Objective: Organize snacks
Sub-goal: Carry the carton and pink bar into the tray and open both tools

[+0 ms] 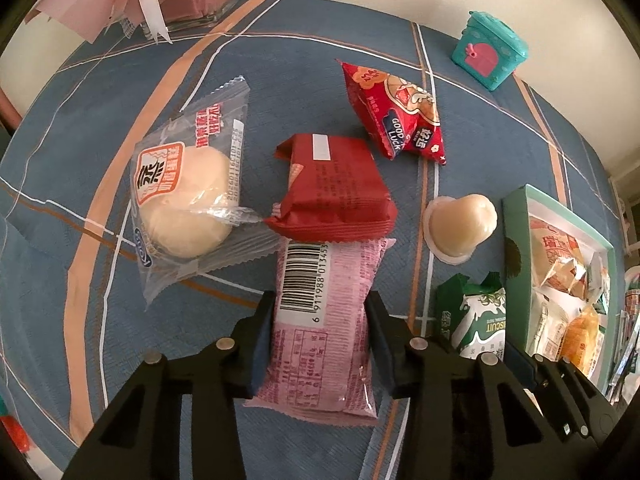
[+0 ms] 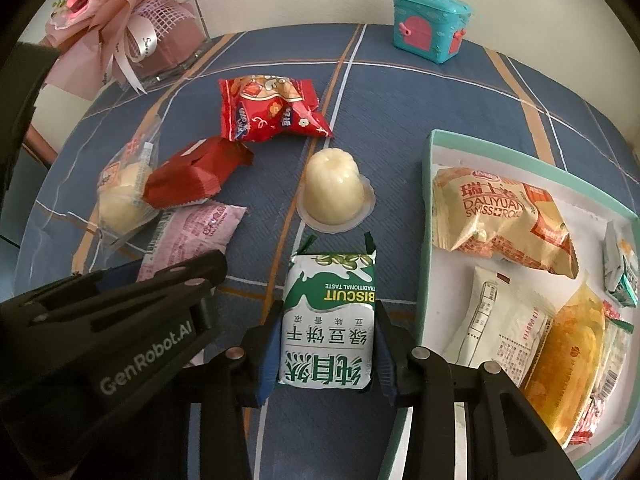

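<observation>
Left wrist view: left gripper (image 1: 320, 320) has its jaws around the pink foil snack pack with a barcode label (image 1: 322, 320), pads against both long sides. Looks like a grip across the narrow width, likely because that's the only span the jaws fit. Pack lies on the blue plaid tablecloth (image 1: 100, 120), far end tucked just under the dark red foil packet (image 1: 334, 192). Left of those, a clear-wrapped pale round bun (image 1: 188, 196), touching the dark red packet's crimped end. Beyond, a red printed "Good Luck" pouch (image 1: 394, 112) and a pale jelly cup sitting upside down on its lid (image 1: 460, 222), apart from the rest. Teal-rimmed shallow box (image 1: 516, 216) sits at right, already holding several snacks, so I judge it's the destination.

Right wrist view: right gripper (image 2: 326, 344) is closed onto a green-and-white mung bean biscuit pack (image 2: 330, 320), pads on both sides; the pack lies on the cloth just left of the box wall (image 2: 426, 216). Short carry from there. Inside the box: a cream-orange Swiss roll bag (image 2: 500, 216), a white sachet (image 2: 496, 328), an orange-yellow pastry pack (image 2: 572, 364), more at the far edge. Loose snacks stay clustered left-centre. Teal toy chest (image 2: 430, 24) and pink wrapped bouquet (image 2: 132, 28) stand at the back, not snacks.

Judgement: several snacks left to move; pink pack may drag the red packet when lifted.
</observation>
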The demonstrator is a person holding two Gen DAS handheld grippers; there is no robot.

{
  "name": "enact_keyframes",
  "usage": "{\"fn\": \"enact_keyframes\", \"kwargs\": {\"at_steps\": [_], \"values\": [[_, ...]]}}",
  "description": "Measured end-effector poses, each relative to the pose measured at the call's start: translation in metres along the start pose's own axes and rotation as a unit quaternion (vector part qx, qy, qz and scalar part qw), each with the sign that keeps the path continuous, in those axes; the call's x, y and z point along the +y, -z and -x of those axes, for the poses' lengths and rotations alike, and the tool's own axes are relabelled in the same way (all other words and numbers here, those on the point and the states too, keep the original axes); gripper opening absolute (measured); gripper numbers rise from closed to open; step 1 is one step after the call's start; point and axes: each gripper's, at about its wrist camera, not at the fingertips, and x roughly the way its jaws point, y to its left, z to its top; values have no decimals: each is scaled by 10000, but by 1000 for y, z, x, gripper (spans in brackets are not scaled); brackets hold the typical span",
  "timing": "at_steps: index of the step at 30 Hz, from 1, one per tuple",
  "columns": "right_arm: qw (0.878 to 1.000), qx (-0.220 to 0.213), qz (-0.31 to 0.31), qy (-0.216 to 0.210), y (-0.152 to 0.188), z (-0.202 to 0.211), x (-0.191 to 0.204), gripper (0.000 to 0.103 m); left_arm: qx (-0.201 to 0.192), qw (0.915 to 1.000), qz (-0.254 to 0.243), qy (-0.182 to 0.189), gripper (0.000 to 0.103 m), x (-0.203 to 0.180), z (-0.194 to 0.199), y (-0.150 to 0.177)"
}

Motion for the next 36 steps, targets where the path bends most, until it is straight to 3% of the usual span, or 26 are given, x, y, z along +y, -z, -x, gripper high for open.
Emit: {"fn": "enact_keyframes", "kwargs": {"at_steps": [23,36], "values": [[9995,-232,-192,-71,-5,37,-11,43,-401,9981,-30,475,40,-5,43,4],[9985,-454,-297,-118,4,67,-23,43,-764,9958,-133,480,40,-16,76,7]]}}
